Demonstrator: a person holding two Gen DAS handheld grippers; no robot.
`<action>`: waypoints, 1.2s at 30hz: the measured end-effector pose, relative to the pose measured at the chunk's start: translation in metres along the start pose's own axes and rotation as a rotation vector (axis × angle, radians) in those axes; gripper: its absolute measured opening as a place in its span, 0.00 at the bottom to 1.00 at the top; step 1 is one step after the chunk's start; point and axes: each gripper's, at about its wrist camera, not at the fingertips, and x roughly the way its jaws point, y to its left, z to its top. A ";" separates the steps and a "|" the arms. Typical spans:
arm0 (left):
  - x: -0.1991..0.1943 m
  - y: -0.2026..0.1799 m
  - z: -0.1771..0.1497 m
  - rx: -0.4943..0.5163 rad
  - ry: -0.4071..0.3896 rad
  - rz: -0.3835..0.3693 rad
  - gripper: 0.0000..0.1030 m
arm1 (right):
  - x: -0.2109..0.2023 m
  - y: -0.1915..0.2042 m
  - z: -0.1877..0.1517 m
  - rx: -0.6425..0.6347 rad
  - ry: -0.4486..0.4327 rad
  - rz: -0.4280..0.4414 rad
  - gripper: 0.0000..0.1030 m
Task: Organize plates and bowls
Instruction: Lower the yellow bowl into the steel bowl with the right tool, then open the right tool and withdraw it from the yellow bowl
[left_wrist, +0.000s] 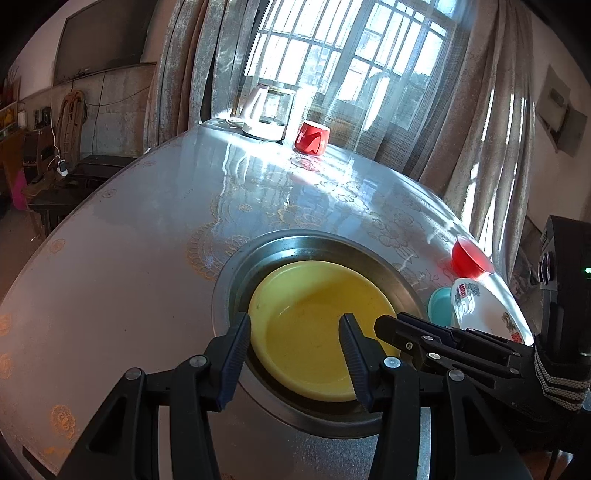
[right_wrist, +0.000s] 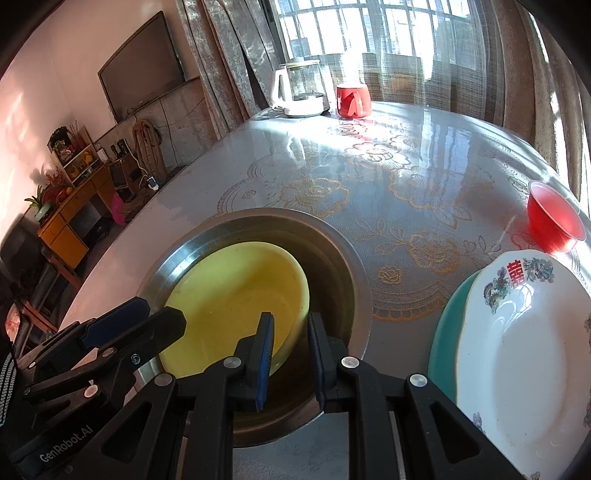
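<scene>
A yellow bowl lies inside a steel basin on the round table. My left gripper is open at the bowl's near left rim, with one finger outside the rim and one over the inside; its pads do not press. My right gripper comes in from the right and is shut on the bowl's right rim. To the right a white plate with a dragon pattern rests on a teal plate.
A small red bowl stands behind the stacked plates near the table's right edge. At the far side by the window are a red mug and a glass kettle. The patterned tablecloth covers the table.
</scene>
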 end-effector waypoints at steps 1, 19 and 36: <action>0.000 -0.001 0.000 0.002 -0.003 0.005 0.49 | 0.001 0.000 0.000 -0.003 0.002 -0.001 0.18; -0.007 0.002 -0.002 0.017 -0.040 0.026 0.54 | 0.002 0.001 0.004 -0.070 -0.054 -0.132 0.10; -0.011 0.012 -0.006 -0.019 -0.040 0.141 0.61 | 0.004 0.008 -0.002 -0.069 -0.053 -0.087 0.17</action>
